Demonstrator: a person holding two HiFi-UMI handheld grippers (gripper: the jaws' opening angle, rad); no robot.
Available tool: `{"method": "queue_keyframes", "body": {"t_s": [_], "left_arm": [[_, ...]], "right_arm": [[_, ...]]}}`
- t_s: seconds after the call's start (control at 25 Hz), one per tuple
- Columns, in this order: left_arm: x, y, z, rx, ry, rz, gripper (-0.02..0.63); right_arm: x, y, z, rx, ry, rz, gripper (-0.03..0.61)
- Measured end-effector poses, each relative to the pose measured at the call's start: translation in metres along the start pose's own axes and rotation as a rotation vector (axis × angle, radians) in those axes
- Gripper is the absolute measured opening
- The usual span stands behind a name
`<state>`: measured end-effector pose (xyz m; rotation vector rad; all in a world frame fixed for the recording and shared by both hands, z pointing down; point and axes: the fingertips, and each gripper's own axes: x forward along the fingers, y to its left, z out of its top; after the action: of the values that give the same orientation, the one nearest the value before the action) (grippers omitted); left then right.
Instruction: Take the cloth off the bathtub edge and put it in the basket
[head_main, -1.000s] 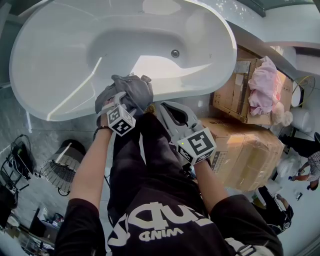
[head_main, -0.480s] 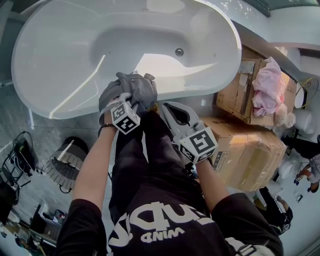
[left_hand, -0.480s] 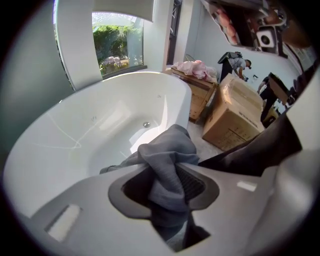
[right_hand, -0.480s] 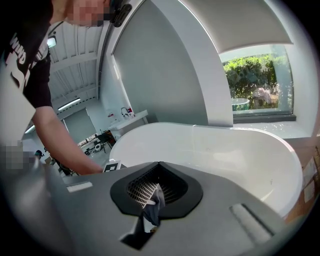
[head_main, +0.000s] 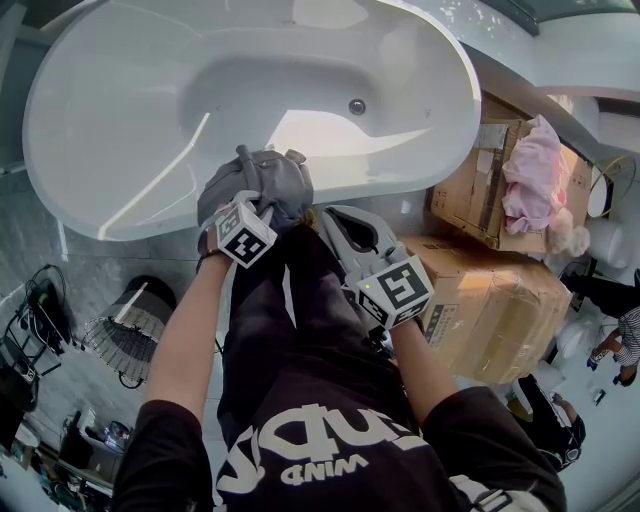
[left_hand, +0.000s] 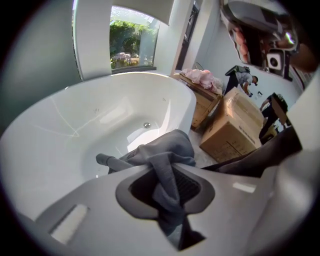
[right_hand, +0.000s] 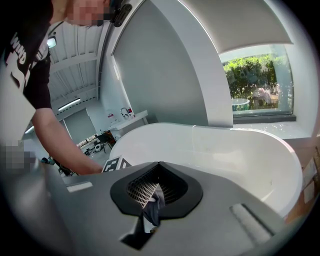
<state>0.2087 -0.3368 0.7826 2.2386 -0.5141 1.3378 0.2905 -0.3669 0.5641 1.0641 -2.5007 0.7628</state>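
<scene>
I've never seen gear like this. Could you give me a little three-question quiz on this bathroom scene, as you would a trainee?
1. What sits between the jaws of the left tool? A) a pink towel B) a grey cloth C) nothing
2. True or false: the bathtub is full of water.
3. What colour is the bundle lying on the cardboard boxes?
Key: 1 B; the jaws have just been closing on it. 2 False; no water shows in it. 3 Pink.
</scene>
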Motion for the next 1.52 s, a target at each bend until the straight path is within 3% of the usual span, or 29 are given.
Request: {"method": "queue_keyframes", "body": {"t_s": [0.4,0.68,1.04,1.28,1.52], "left_arm": [[-0.043,0.003,0.002,-0.185,-0.082,0.036,0.048],[-0.097,-0.008,0.029,-0.244,-0.227,0.073,0.048],[-0.189,-0.014,0.066,-0.308,-0.399,0.108,0.046],[-0.253,-0.019,0.092,-0.336,-0.516,0.177,0.046],[-0.294,-0.033,0.112,-0.304,-0.585,0.222,0.046]], "right_arm": [[-0.01,-0.005,0.023,-0.014,-0.026,-0.009,0.009],[-0.026,-0.001,0.044,-0.039,-0.035,-0.008,0.009],[-0.046,0.023,0.079,-0.079,-0.072,0.013,0.009],[-0.071,0.035,0.101,-0.103,-0.125,-0.003,0.009],[-0.086,0.044,0.119,-0.126,-0.171,-0.002,0.009]]}}
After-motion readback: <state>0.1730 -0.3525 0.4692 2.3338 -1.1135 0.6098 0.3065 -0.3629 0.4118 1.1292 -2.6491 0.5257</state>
